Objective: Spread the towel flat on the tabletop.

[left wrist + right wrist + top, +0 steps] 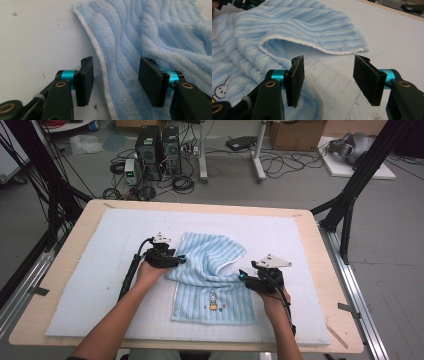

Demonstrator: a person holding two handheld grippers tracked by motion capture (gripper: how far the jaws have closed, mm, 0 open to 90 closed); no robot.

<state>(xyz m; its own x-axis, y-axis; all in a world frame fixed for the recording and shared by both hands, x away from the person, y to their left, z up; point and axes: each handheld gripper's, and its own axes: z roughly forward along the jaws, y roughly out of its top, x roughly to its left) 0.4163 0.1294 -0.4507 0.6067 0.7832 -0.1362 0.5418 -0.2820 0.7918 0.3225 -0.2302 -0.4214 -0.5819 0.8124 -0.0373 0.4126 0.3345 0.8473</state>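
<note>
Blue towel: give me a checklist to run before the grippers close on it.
1. Left gripper open: ok.
2. Right gripper open: ok.
3. Towel white edge between the left jaws: ok.
4. Towel edge between the right jaws: not ok, it lies by one pad, grid mat in the gap.
5. Towel flat: not ok, far part bunched and folded over.
6. Left pads down on the cloth: cannot tell.

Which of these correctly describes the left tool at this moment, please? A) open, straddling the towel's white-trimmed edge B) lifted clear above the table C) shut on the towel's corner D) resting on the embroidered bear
A: the left tool stands open, with the towel edge running between its jaws.
</note>
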